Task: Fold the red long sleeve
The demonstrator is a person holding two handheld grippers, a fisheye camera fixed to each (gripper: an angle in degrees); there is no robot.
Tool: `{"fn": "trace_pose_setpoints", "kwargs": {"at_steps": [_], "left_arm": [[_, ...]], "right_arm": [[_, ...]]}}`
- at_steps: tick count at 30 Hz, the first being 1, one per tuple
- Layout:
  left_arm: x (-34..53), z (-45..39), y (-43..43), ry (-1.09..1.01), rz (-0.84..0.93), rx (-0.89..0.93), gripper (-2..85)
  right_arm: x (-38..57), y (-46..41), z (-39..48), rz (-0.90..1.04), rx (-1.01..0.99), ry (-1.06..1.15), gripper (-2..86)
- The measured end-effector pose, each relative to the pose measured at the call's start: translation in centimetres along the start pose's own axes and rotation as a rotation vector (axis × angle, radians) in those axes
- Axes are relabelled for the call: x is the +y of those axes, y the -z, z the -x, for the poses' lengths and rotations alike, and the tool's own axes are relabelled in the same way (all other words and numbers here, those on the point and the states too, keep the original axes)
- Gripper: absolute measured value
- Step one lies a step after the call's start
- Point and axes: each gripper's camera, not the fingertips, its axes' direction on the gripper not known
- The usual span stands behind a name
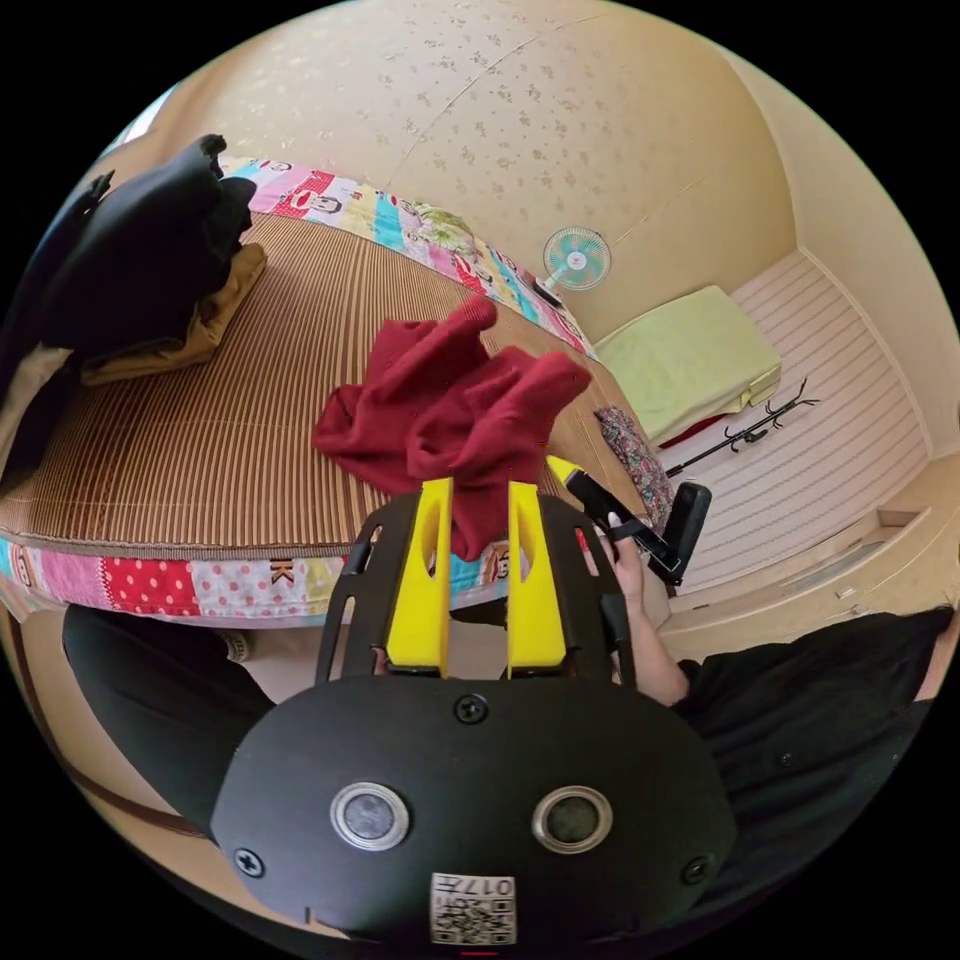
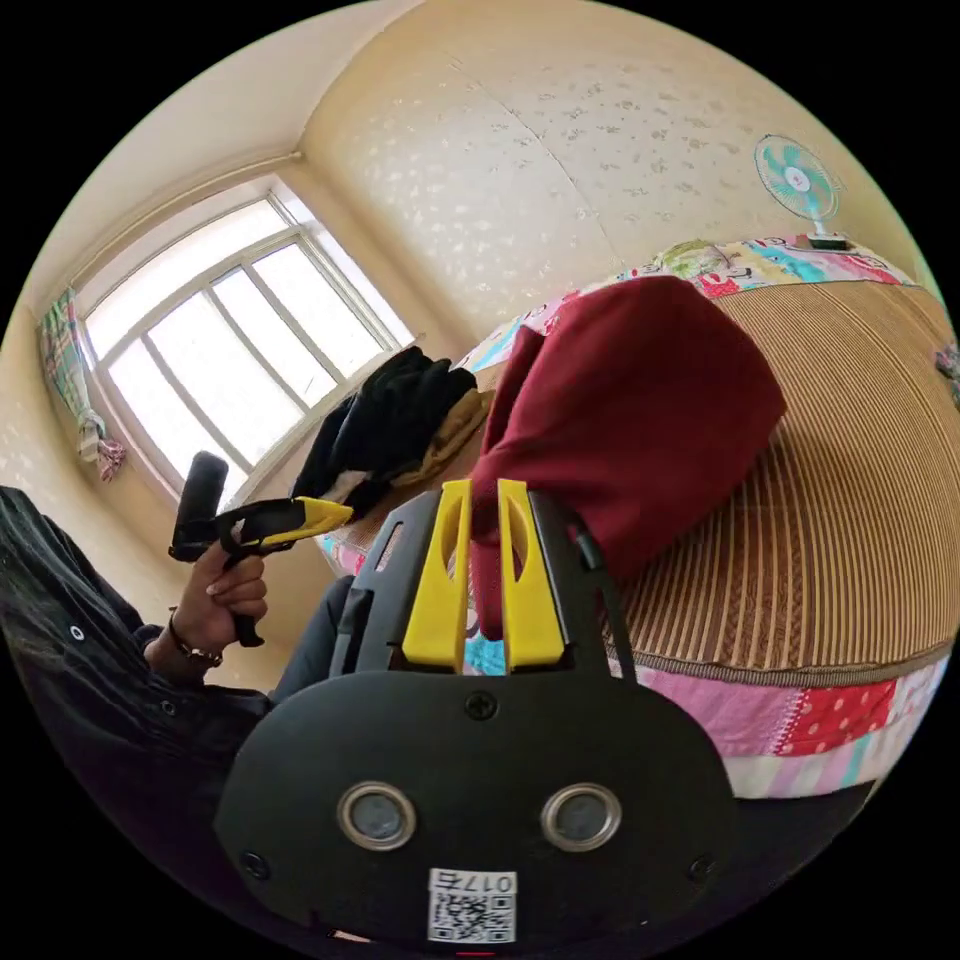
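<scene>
In the left gripper view, the left claw (image 1: 478, 492) is closed on a hanging fold of the red long sleeve (image 1: 450, 410), bunched on the bed (image 1: 200, 450). In the right gripper view, the right claw (image 2: 485, 500) pinches its edge.

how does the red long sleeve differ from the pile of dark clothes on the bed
The red long sleeve is bunched and partly lifted, both grippers' jaws pinching it; the dark clothes pile lies untouched. The red garment sits near the mat's front edge, the pile at its far end by the window. Both rest on the striped mat.
</scene>
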Motion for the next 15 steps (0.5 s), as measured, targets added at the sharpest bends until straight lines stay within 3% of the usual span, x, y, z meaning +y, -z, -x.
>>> {"fn": "trace_pose_setpoints", "kwargs": {"at_steps": [4,7,9,11,15], "left_arm": [[-0.5,2.4,-0.3,0.022,0.028,-0.003,8.8],[-0.9,3.4,-1.0,0.047,0.035,0.035,8.8],[-1.0,3.3,-1.4,0.043,0.042,0.051,8.8],[-1.0,2.8,-1.8,0.019,0.054,0.051,8.8],[-0.9,2.8,-0.8,-0.007,0.048,0.031,8.8]], "right_arm": [[-4.0,0.3,-3.5,0.027,0.002,-0.159,15.8],[-7.6,-2.1,-3.6,0.047,0.009,-0.152,16.2],[-9.0,-5.4,-2.9,0.141,0.093,-0.132,14.7],[-9.1,-11.5,-2.4,0.38,0.351,-0.049,9.5],[-9.5,-7.1,0.8,0.335,0.336,0.112,3.0]]}}
